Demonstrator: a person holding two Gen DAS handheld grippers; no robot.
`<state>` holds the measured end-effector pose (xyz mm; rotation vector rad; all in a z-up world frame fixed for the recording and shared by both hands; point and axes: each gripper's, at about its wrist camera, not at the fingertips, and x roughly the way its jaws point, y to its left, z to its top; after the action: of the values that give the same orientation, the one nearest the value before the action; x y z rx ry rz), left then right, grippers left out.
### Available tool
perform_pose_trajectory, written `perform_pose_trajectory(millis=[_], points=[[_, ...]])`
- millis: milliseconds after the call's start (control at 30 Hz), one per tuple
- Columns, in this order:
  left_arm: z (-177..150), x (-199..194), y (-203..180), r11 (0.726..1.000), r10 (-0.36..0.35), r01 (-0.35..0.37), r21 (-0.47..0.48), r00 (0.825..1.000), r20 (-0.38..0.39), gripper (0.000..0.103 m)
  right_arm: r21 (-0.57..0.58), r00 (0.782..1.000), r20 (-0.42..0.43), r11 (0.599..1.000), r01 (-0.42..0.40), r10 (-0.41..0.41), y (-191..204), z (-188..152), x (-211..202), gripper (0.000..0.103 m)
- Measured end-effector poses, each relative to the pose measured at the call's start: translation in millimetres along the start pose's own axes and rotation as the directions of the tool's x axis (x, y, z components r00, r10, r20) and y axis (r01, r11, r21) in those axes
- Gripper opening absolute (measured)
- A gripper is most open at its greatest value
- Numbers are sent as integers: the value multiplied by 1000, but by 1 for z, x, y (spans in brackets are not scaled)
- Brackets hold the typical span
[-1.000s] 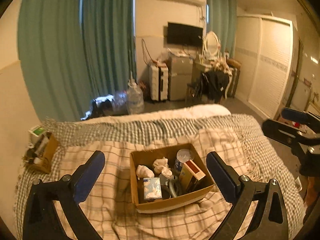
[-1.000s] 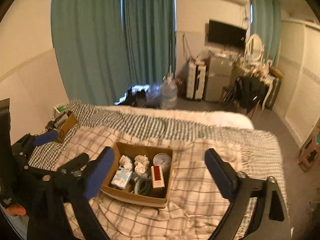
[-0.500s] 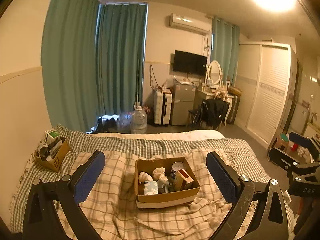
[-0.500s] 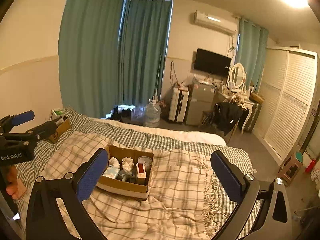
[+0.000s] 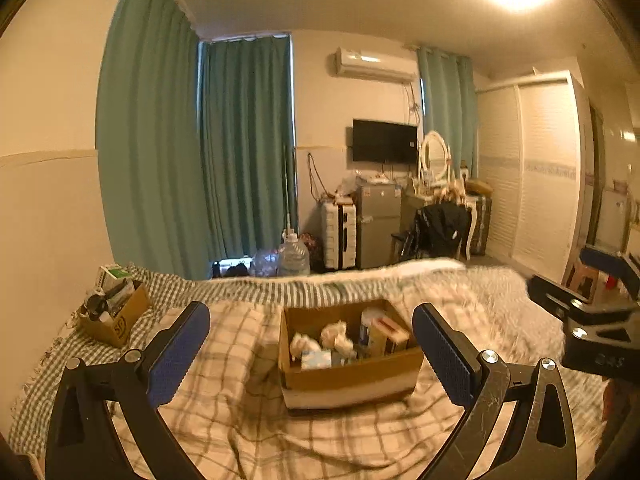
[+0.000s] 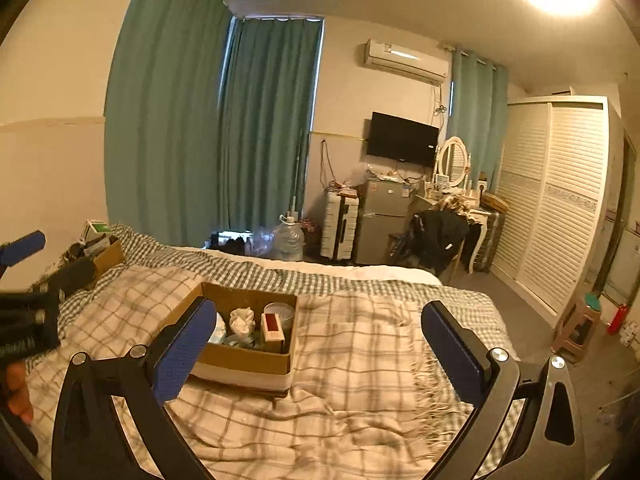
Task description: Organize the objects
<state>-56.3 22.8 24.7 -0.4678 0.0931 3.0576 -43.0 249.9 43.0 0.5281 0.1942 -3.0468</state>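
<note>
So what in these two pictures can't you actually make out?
- Cardboard box contents: left wrist view blurs them; the near wall hides lower items.
- Same box's left part in the right wrist view: covered by a right gripper finger.
- Small box by the wall: contents too small.
- Left gripper: open, empty.

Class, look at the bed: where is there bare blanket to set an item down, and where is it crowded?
Bare plaid blanket lies right of the cardboard box, out to the fringe. Another patch lies between that box and the small box by the wall. Both boxes are crowded.
</note>
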Motion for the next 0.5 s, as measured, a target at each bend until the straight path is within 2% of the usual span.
perform_pose_trajectory(millis=[100, 233, 500], points=[[-27, 11, -8, 1000, 10, -9, 10, 999, -41, 103, -19, 999, -33, 1000, -10, 9, 5, -27, 25, 103], [-47, 22, -11, 1000, 5, -6, -12, 997, -79, 103, -23, 997, -72, 999, -41, 39, 9, -51, 46, 103], [-57, 31, -12, 999, 24, -27, -20, 993, -119, 103, 3, 995, -88, 999, -46, 46, 1, -63, 53, 103]])
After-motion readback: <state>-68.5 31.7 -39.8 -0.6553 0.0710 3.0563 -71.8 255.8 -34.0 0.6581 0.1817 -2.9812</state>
